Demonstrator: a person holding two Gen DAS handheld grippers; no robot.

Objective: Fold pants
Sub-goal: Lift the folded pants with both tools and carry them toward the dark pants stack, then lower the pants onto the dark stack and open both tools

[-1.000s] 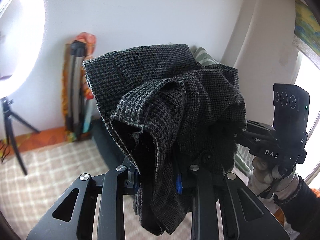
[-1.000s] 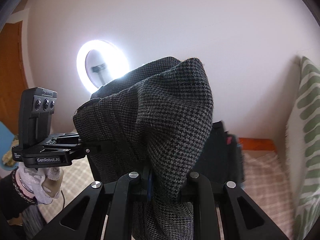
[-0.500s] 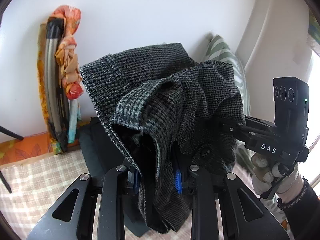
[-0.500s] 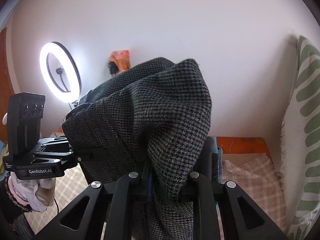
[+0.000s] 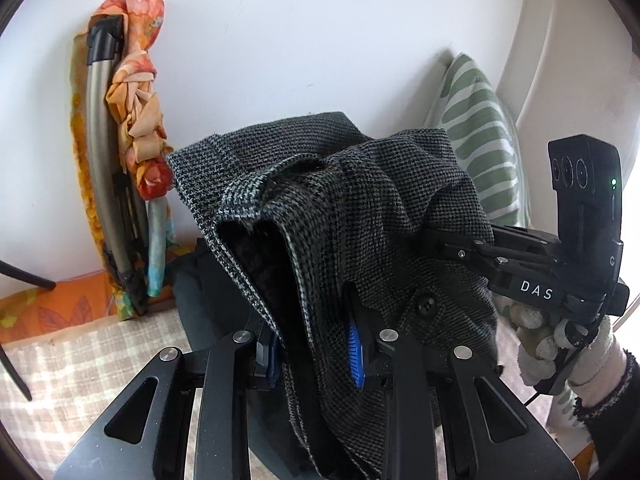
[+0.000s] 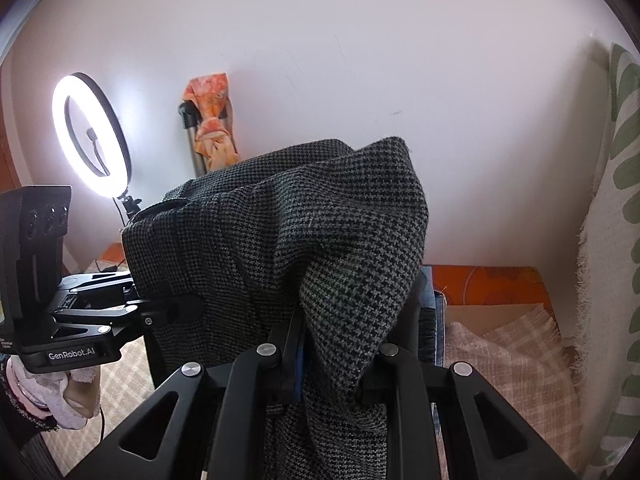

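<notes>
Both cameras are swinging rightward across the room. In the left view the ring light and its tripod are slipping out at the left edge, the orange cloth (image 5: 136, 120) is moving toward the upper left, and the striped pillow (image 5: 480, 128) is coming into full sight behind the pants (image 5: 340, 216). In the right view the ring light (image 6: 92, 136) is sliding left from behind the pants (image 6: 280, 240), the orange cloth (image 6: 212, 120) is appearing, and the plaid cover (image 6: 516, 364) is widening.
</notes>
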